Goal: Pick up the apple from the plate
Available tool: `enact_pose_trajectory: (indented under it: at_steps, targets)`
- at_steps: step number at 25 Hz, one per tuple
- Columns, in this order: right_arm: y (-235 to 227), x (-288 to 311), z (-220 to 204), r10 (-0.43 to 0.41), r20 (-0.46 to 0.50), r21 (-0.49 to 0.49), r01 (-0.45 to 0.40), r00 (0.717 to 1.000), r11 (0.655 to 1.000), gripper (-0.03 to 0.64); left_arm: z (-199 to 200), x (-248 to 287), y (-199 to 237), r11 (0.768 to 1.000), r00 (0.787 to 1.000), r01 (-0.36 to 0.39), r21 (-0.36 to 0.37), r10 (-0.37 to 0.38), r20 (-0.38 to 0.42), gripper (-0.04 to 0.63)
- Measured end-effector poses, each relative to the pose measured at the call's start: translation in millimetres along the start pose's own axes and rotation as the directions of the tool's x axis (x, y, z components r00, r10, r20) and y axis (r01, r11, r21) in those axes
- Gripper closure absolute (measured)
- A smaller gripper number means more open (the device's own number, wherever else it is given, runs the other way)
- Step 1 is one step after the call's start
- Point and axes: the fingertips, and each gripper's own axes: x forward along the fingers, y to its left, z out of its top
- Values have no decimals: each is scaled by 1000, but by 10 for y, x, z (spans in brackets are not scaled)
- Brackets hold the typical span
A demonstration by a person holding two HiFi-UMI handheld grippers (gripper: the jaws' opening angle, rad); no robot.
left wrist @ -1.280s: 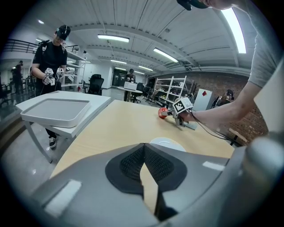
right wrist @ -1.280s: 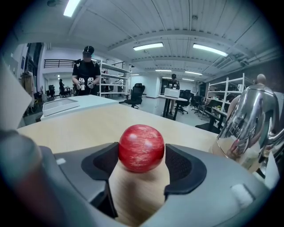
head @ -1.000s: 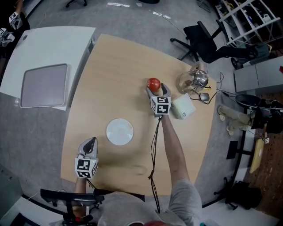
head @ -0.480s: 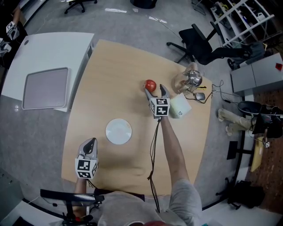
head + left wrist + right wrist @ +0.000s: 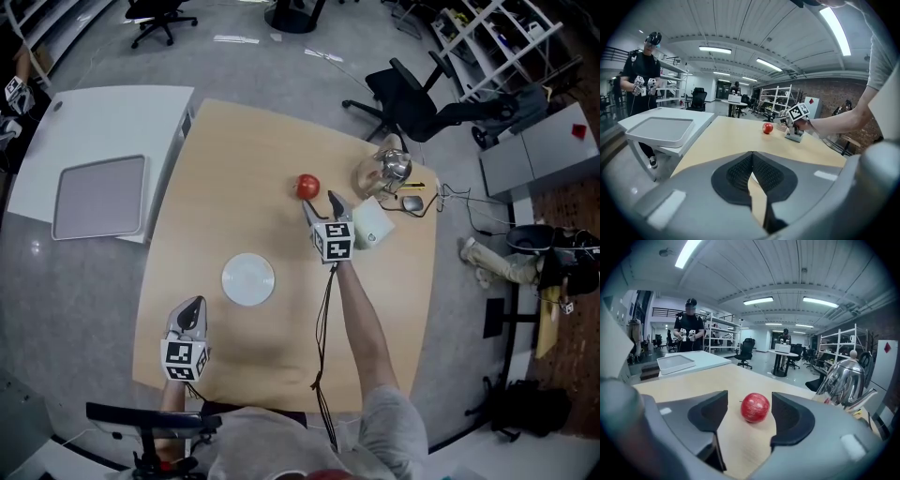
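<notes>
Looked steeply down on a pale wooden table (image 5: 216, 159). Showed, at far left, a white side table (image 5: 112, 112) carrying a grey tray (image 5: 98, 197). Found the left gripper (image 5: 192, 306) near the wooden table's closest left edge, with tongs pressed together on nothing. Placed a white plate (image 5: 248, 279) just right of it and a little farther in. Set the red apple (image 5: 307, 186) well beyond the plate, off it, on the bare wood. Caught the right gripper (image 5: 321, 204) just short of the apple, with tongs spread, lately narrowed a little, pinching nothing. Framed the apple in their gap, farther along the table, touched by neither pad. Ended rightward with a white box (image 5: 372, 223), a shiny kettle (image 5: 386, 169) and a black office chair (image 5: 412, 94).
</notes>
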Motion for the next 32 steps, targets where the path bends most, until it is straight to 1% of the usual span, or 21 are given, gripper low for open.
enact_pose_trajectory:
  at_steps: [2,7,12,16,23,27,32]
  targets:
    - [27,-77,5,2,5,2,-2,1000,1000,327,12,-21,-28,1000,1000,5,5,-5,7,575]
    - [116,-556,173,8,29,15,-9,1000,1000,354,199,-367,-259,1000,1000,8,29,-9,22,575]
    - [203,-827,238,17,63,39,-20,998,999,401,250,-483,-348,999,999,14,44,-16,39,575]
    - [237,-1036,229,18,78,56,-22,997,998,431,270,-535,-441,998,998,28,62,-31,49,575]
    - [315,-1467,173,12,105,80,-20,994,997,454,305,-699,-602,995,996,44,86,-50,69,575]
    - [350,-1699,180,2,128,83,-13,992,996,479,337,-795,-678,994,995,46,96,-54,86,575]
    - [461,-2162,203,10,166,89,-25,986,996,500,354,-1079,-911,993,993,39,108,-51,103,575]
